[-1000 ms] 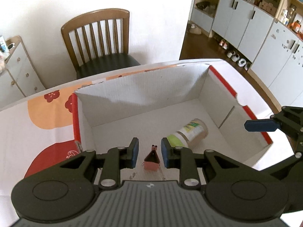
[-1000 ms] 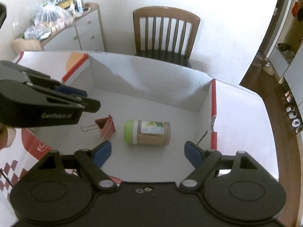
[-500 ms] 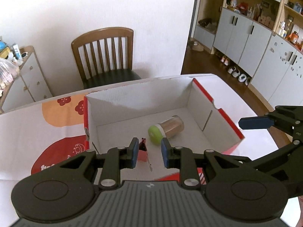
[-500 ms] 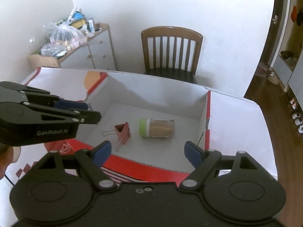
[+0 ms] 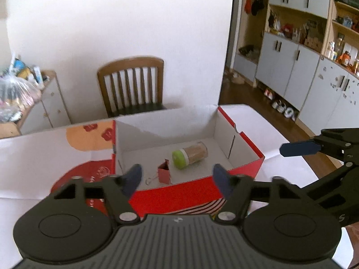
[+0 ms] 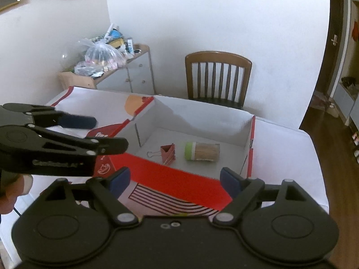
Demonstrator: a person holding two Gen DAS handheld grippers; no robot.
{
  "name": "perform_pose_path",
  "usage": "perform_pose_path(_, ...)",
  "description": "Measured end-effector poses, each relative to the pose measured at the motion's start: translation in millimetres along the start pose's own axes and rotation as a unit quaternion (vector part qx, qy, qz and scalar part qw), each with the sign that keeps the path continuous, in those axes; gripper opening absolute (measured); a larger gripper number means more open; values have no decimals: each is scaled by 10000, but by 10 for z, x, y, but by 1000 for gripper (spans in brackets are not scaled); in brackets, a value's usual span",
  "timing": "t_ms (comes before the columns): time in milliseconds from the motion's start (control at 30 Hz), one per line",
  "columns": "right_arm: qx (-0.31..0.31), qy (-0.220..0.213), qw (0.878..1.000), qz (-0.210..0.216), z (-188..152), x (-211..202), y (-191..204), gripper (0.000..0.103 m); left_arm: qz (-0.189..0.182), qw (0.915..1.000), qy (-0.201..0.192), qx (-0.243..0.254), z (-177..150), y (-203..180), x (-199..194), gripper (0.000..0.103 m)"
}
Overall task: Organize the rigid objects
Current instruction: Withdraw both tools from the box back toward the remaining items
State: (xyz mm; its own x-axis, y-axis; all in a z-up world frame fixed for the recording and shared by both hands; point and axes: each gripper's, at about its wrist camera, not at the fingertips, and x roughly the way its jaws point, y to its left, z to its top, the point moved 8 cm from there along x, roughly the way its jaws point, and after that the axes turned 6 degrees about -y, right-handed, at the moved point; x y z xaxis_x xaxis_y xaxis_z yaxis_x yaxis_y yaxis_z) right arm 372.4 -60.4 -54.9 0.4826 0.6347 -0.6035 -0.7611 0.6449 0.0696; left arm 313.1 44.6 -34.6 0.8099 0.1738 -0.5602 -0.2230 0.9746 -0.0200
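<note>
Sideboard: a low white sideboard stands far left against the wall, with a clear bag of small items on top.
Left claw: the left claw hangs above the near edge of the box, its blue fingers spread wide with nothing between them; in the right wrist view it reaches in from the left.
Desk: the desk is covered in white paper printed with red and orange shapes.
Box: an open box, red outside and white inside, sits on the desk, its near wall towards both claws.
Clip: a red binder clip lies on the box floor, left of middle, its wire handle pointing left.
Jar: a green-capped jar lies on its side on the box floor, just right of the clip and apart from it, cap towards the clip.
Right claw: the right claw hovers near the box's near wall, fingers wide apart and holding nothing; in the left wrist view one of its blue fingers shows on the right.
Chair: a brown wooden chair stands beyond the far edge of the desk, against the white wall.
Cabinets: grey cabinets and open shelves line the far right of the room.
</note>
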Motion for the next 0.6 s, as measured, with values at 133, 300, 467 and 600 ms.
perform_pose_path(133, -9, -117, 9999, 13, -92, -173, 43, 90, -92, 9999, 8, -124, -145, 28, -156, 71)
perform_pose_path(300, 59, -221, 9997, -56, -250, -335, 111, 93, -120, 9999, -72, -82, -376, 70, -300, 77)
perform_pose_path(467, 225, -261, 9992, -201, -477, -409, 196, 98, -247, 9997, -61, 33, -621, 121, -377, 79)
perform_pose_path(600, 320, -179, 9990, -267, -674, -392, 332, 98, -296, 9995, -63, 124, -799, 199, -422, 85)
